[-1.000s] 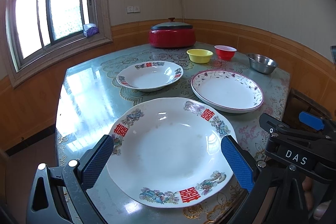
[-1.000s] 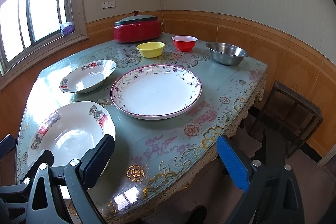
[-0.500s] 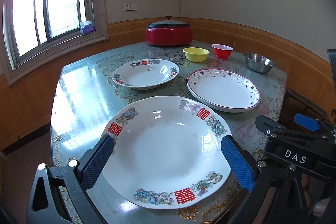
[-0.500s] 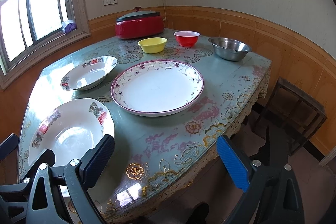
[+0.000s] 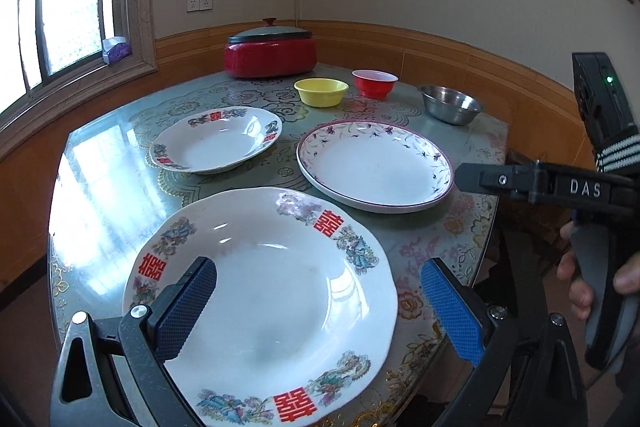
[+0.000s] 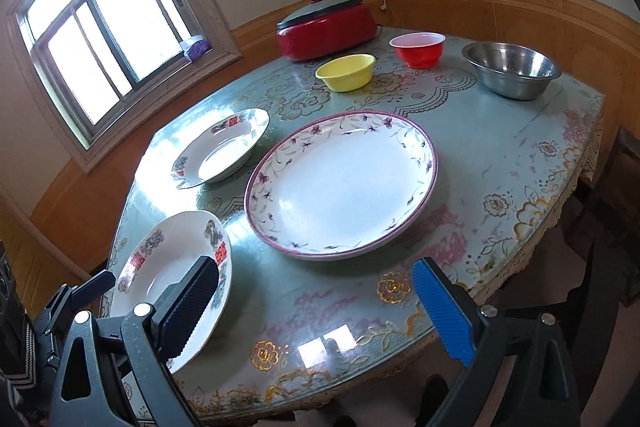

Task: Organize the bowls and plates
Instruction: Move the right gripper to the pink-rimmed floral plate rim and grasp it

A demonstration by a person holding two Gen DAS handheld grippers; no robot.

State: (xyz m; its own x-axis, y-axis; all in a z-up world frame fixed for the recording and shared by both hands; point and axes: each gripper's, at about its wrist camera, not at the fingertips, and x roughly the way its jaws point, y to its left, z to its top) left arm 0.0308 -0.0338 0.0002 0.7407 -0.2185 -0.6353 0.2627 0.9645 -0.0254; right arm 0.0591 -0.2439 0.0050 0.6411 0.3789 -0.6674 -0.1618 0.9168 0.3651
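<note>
A large white plate with red characters [image 5: 276, 303] lies at the table's near edge, under my open left gripper [image 5: 320, 311]; it also shows in the right wrist view [image 6: 168, 267]. A smaller plate of the same pattern [image 5: 216, 139] [image 6: 224, 151] lies behind it. A wide plate with a purple floral rim [image 5: 376, 167] [image 6: 344, 187] lies to the right. A yellow bowl [image 5: 321, 91] [image 6: 346, 71], a red bowl [image 5: 374, 83] [image 6: 418, 49] and a steel bowl [image 5: 451, 104] [image 6: 512, 69] stand at the back. My right gripper [image 6: 316, 311] is open and empty above the table's near edge.
A red lidded cooker [image 5: 270, 49] [image 6: 326, 27] stands at the far back of the glass-topped table [image 6: 500, 147]. A window and sill are on the left. A dark wooden stool [image 6: 624, 227] stands beyond the table's right edge.
Both grippers have risen and tilted down over the table. The right gripper has moved forward toward the floral plate. Both stay open and empty; no dish has moved.
</note>
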